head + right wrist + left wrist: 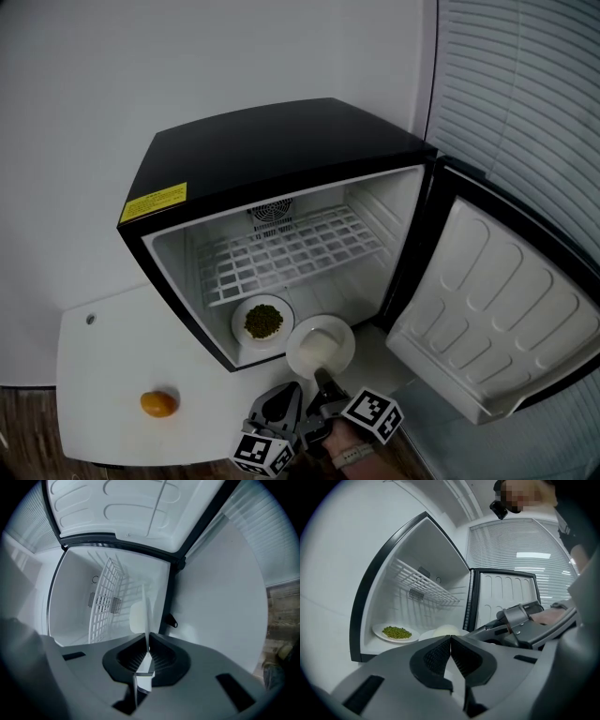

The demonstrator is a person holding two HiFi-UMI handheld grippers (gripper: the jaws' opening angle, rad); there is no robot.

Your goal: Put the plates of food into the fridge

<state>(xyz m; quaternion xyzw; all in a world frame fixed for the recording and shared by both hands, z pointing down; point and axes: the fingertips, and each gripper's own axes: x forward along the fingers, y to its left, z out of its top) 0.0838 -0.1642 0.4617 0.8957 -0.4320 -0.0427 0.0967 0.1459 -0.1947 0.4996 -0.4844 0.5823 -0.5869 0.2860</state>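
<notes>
At the fridge mouth, right gripper angled slightly down, clamped on plate rim, left gripper alongside, closed, empty

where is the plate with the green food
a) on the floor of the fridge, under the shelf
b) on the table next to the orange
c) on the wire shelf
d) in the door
a: the plate with the green food lies on the bottom of the fridge, below the wire shelf, which is bare.
</notes>
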